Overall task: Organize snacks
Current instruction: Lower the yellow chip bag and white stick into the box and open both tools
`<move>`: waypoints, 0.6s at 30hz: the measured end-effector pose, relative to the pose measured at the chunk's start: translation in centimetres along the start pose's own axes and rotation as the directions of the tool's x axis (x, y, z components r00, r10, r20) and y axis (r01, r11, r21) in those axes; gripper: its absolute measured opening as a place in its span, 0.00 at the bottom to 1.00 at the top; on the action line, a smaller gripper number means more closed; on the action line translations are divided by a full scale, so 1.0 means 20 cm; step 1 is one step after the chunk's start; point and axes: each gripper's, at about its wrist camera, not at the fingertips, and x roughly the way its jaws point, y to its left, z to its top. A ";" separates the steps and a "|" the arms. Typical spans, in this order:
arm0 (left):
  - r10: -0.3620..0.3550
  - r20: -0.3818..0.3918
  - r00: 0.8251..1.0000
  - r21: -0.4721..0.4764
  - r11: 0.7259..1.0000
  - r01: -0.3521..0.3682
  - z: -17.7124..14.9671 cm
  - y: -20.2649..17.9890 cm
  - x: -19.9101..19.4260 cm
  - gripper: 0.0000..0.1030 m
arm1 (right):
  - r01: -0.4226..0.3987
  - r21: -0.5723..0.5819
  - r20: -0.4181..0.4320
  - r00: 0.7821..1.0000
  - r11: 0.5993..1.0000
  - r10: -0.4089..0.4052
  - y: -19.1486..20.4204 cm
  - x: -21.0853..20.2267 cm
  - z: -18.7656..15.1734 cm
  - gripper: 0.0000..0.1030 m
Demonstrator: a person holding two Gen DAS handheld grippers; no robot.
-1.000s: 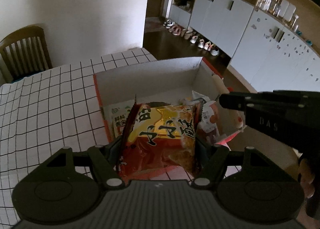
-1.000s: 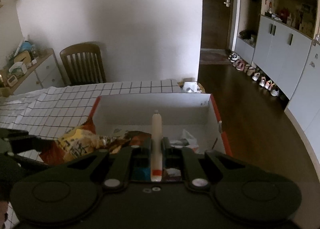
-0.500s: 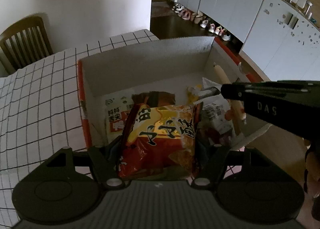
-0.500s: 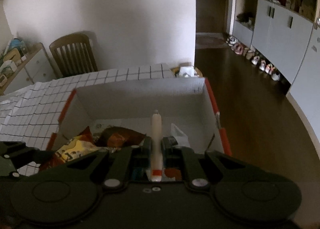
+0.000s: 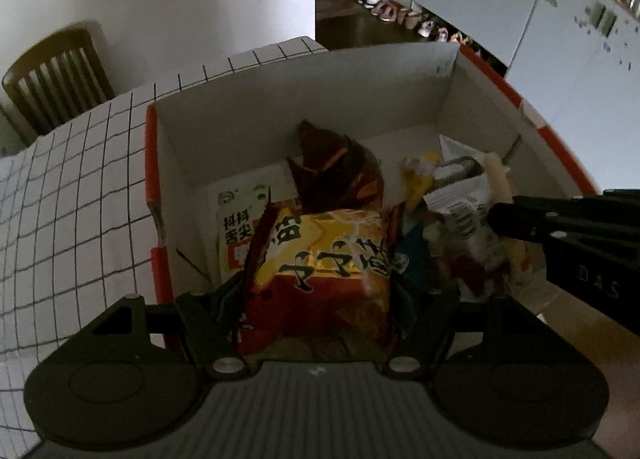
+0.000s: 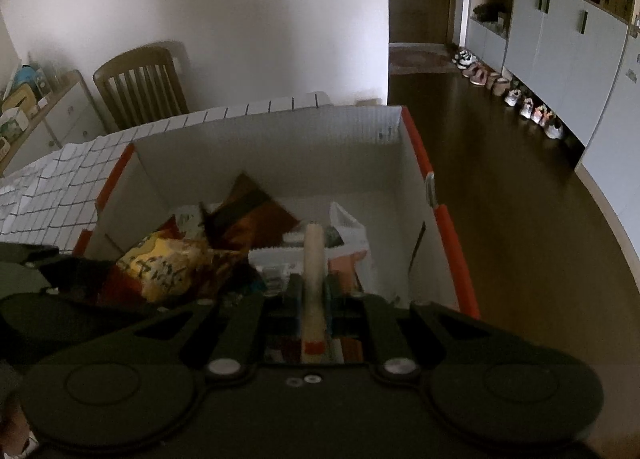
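Observation:
My left gripper (image 5: 320, 291) is shut on a red and yellow snack bag (image 5: 320, 263), held just inside the near edge of a white cardboard box (image 5: 304, 107) with orange rims. In the right wrist view the same bag (image 6: 168, 267) shows at the left. My right gripper (image 6: 314, 295) is shut on a pale sausage stick (image 6: 314, 259) that points up over the box (image 6: 272, 147). From the left wrist view the right gripper (image 5: 504, 215) enters from the right with the sausage stick (image 5: 496, 179). Inside lie a dark brown bag (image 5: 336, 167), a white and green packet (image 5: 236, 215) and white wrappers (image 5: 456, 199).
The box stands at the corner of a table under a white checked cloth (image 5: 80, 187). A wooden chair (image 6: 140, 87) stands behind the table by the wall. To the right the floor (image 6: 500, 179) drops away, with shoes (image 6: 520, 103) along grey cabinets.
Both grippers have sunk toward the box with their snacks; the box now fills more of each view, and the bag and sausage stick hang lower over its contents.

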 end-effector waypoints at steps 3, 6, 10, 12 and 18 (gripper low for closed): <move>0.004 -0.008 1.000 0.011 1.000 -0.003 0.00 -0.01 0.01 0.71 | -0.001 -0.002 -0.008 1.000 1.000 0.001 0.00 0.01 -0.01 0.13; 0.006 -0.010 1.000 0.002 1.000 -0.006 0.01 -0.01 0.01 0.72 | -0.006 0.003 -0.014 1.000 1.000 0.006 0.00 0.01 -0.02 0.17; 0.010 -0.011 1.000 -0.012 1.000 -0.010 0.00 -0.01 0.00 0.73 | -0.013 -0.002 -0.019 1.000 1.000 0.013 -0.01 -0.01 -0.04 0.22; 0.009 -0.010 1.000 -0.026 1.000 -0.009 0.00 -0.01 0.00 0.73 | -0.021 0.007 -0.019 1.000 1.000 0.022 -0.02 -0.02 -0.05 0.27; 0.006 0.017 1.000 -0.043 0.999 -0.005 -0.04 -0.01 -0.06 0.74 | -0.040 -0.003 0.004 0.999 0.999 0.040 -0.03 -0.08 -0.08 0.39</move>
